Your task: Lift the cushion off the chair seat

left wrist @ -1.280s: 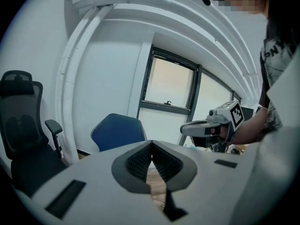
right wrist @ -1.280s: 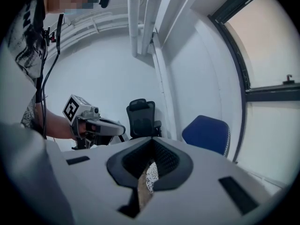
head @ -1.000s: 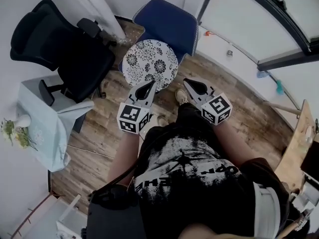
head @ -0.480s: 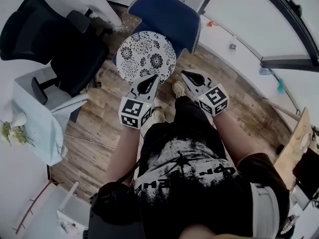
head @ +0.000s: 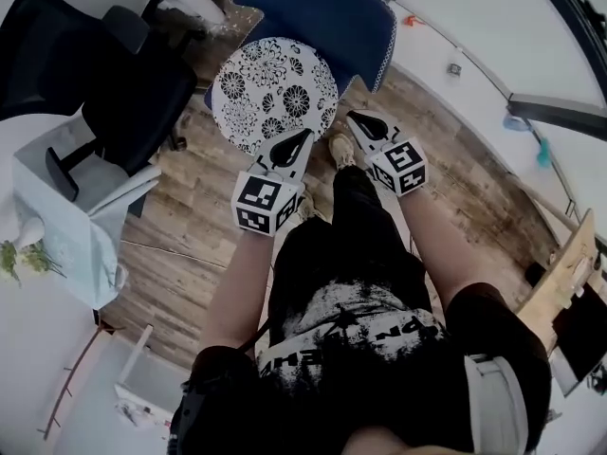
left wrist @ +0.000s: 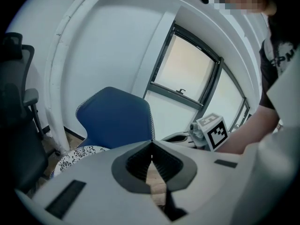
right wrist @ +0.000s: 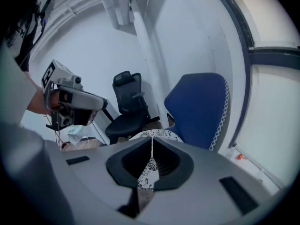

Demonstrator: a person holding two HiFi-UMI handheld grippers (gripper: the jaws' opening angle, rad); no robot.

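A round white cushion point(head: 273, 91) with a black flower print lies on the seat of a blue chair point(head: 322, 12). My left gripper point(head: 302, 137) is shut and empty, its tip at the cushion's near edge. My right gripper point(head: 354, 118) is also shut and empty, just off the cushion's right edge. In the left gripper view the cushion point(left wrist: 77, 154) and the chair point(left wrist: 115, 118) lie ahead and to the left, past my left gripper point(left wrist: 151, 143). In the right gripper view the cushion point(right wrist: 157, 135) shows just beyond my right gripper point(right wrist: 152, 139).
A black office chair point(head: 104, 74) stands left of the blue chair. A small table with a pale cloth point(head: 71, 235) and flowers point(head: 19, 254) is at the left. White wall and window frames run along the right, above the wooden floor point(head: 199, 207).
Both grippers have moved down and forward towards the cushion. The left tip now reaches the cushion's near edge; the right sits beside its right edge. Both stayed shut.
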